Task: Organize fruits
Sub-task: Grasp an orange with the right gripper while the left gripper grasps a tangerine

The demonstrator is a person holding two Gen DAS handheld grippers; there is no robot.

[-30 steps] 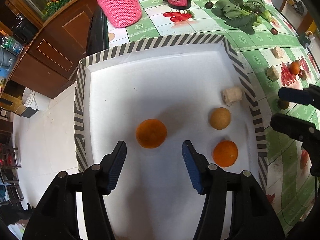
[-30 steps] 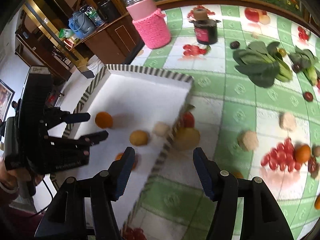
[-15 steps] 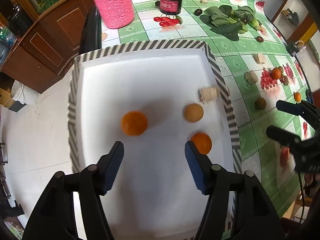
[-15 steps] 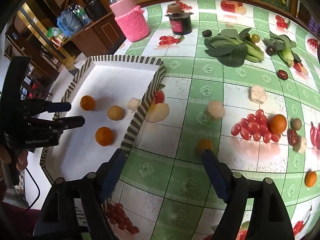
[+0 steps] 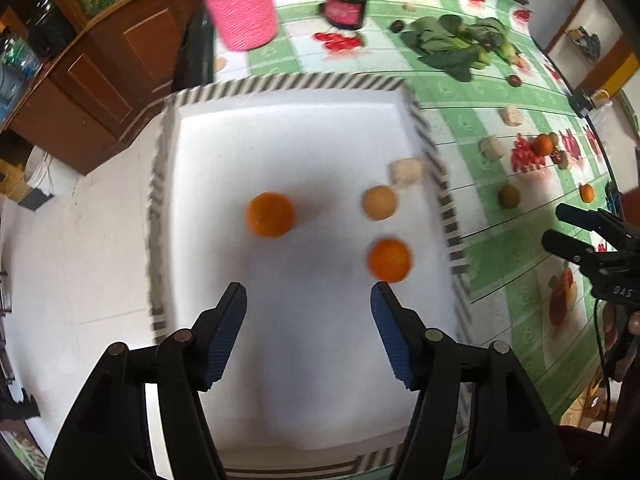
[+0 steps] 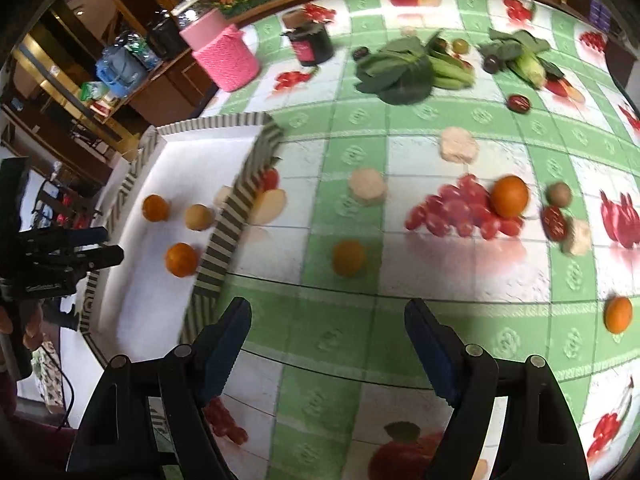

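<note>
Partly done: the striped-rimmed white tray [image 5: 416, 120] already holds two oranges [image 5: 271, 214], a tan round fruit [image 5: 379, 202] and a pale chunk. Several fruits remain loose on the green checked tablecloth [image 6: 360, 344], including an orange [image 6: 349, 258] ahead of the right gripper [image 6: 328, 324]. Both it and the left gripper [image 5: 308, 304] are open and empty.

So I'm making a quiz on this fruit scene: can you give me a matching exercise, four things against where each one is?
Things:
1. tan round fruit
2. pink knitted holder
3. leafy greens
4. right gripper

Places:
A. over the green checked tablecloth, empty
B. inside the striped-rim tray
C. far side of the table, beside a corn cob
D. beyond the tray's far rim, near the dark jar

Pairs: 1-B, 2-D, 3-C, 4-A
</note>
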